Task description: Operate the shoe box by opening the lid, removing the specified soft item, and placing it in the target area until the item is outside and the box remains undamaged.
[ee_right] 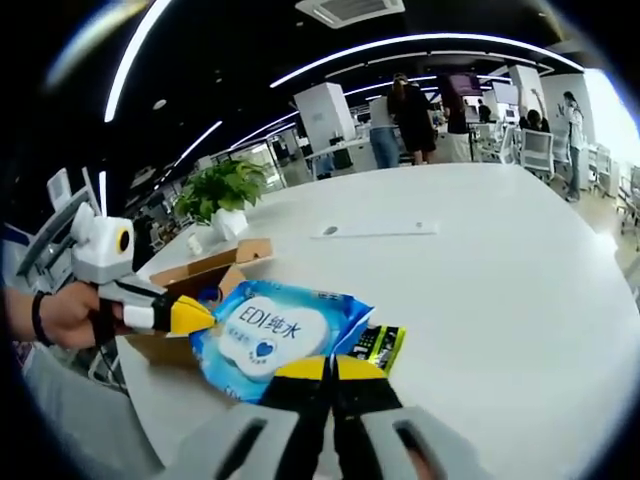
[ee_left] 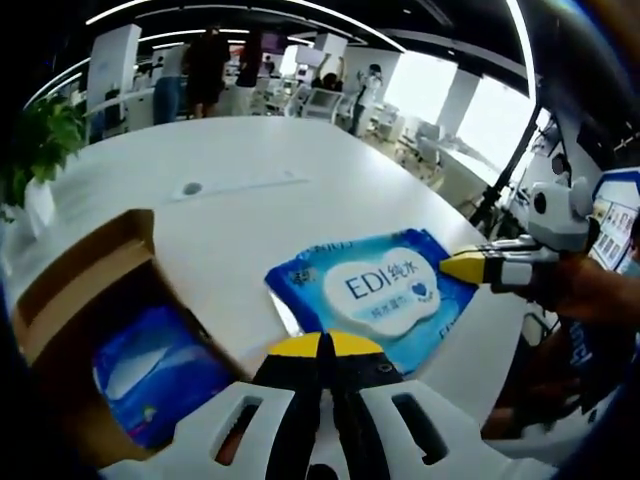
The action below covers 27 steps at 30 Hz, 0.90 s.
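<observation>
A blue wet-wipes pack [ee_left: 375, 290] with a white label lies just outside the open cardboard shoe box [ee_left: 75, 290]. A second blue pack [ee_left: 150, 370] lies inside the box. My left gripper [ee_left: 322, 345] is shut, its yellow tips pinching the pack's near edge. My right gripper [ee_left: 465, 268] comes in from the right, shut on the pack's right corner. In the right gripper view the pack [ee_right: 275, 335] sits in front of the box [ee_right: 205, 270]. There the right gripper [ee_right: 325, 368] is closed on its near edge and the left gripper [ee_right: 188, 315] on its left end.
The big white table [ee_left: 300, 170] stretches far ahead, with a small cover plate [ee_left: 193, 188] in it. A potted plant [ee_right: 225, 195] stands behind the box. A small black-and-yellow packet [ee_right: 382, 345] lies beside the pack. Several people [ee_right: 410, 110] stand far off by desks.
</observation>
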Tool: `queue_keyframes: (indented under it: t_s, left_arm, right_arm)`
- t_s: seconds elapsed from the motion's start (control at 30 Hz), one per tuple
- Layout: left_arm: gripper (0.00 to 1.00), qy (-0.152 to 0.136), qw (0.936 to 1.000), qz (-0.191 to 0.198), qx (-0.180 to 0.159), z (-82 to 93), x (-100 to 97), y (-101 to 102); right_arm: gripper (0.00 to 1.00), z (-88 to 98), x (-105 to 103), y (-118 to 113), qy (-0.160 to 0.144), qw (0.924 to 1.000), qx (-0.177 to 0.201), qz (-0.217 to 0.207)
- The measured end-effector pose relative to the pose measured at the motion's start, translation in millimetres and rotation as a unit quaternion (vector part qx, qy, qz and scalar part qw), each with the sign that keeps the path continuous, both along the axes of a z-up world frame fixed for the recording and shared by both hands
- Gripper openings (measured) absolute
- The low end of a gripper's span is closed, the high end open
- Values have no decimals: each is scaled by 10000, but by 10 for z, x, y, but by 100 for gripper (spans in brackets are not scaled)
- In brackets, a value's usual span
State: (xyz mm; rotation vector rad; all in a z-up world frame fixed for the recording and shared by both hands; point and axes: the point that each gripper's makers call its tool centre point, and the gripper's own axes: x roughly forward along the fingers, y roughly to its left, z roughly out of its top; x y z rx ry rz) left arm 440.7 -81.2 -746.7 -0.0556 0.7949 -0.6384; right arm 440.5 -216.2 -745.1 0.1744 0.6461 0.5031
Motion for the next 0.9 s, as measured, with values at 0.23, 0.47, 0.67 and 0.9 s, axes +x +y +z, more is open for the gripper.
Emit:
queue_keyframes:
  t_s: [0.23,0.47,0.67,0.9]
  left_arm:
    - [0,23,10000,-14,80,-60,29,-11]
    - [0,54,9999,10,104,-110,88,-21]
    - [0,79,9999,22,140,-169,143,-37]
    - [0,134,9998,48,130,-235,208,-73]
  right_arm:
    - [0,-92,60,-23,52,10000,19,25]
    - [0,-137,112,-30,89,9999,33,53]
    - [0,-193,160,-40,131,9999,33,82]
    - [0,-260,224,-76,193,9998,36,89]
